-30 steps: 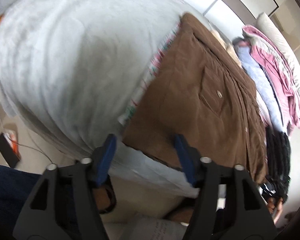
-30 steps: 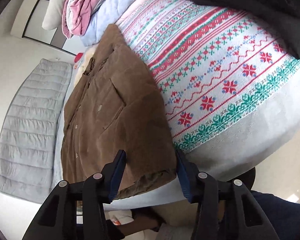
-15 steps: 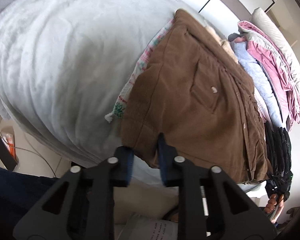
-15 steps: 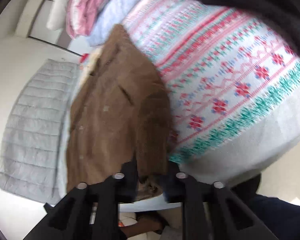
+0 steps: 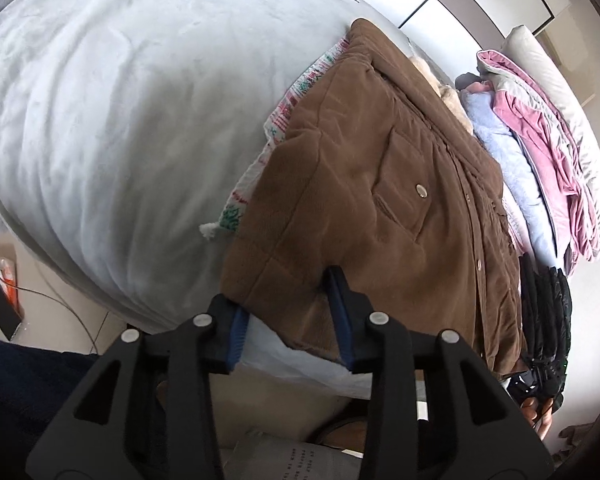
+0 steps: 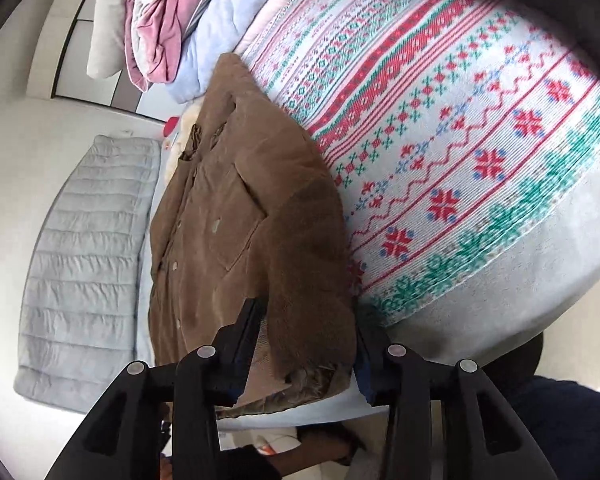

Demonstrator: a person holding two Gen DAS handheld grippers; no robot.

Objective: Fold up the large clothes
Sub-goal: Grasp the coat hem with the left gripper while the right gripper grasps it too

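Observation:
A brown padded jacket point(image 5: 380, 168) lies buttoned on the bed, its hem toward me. In the left wrist view, my left gripper point(image 5: 288, 316) straddles the hem's left corner. Its jaws are opening, and the fabric sits loosely between the blue pads. In the right wrist view the same jacket point(image 6: 220, 208) shows its folded-in side. My right gripper point(image 6: 306, 340) straddles that lower corner. Its jaws are opening too, with the thick edge still between them.
A pale grey bed cover point(image 5: 120, 100) spreads to the left. A red-and-green patterned blanket point(image 6: 440, 140) lies under and beside the jacket. Folded pink, blue and black clothes point(image 5: 540, 128) are stacked behind. A grey quilted piece point(image 6: 88, 240) lies at far left. The floor holds a cable and a box point(image 5: 4, 288).
Both grippers closed on the jacket's hem corners half a second ago and now stand wider around the fabric. The hem sits closer to both cameras than before.

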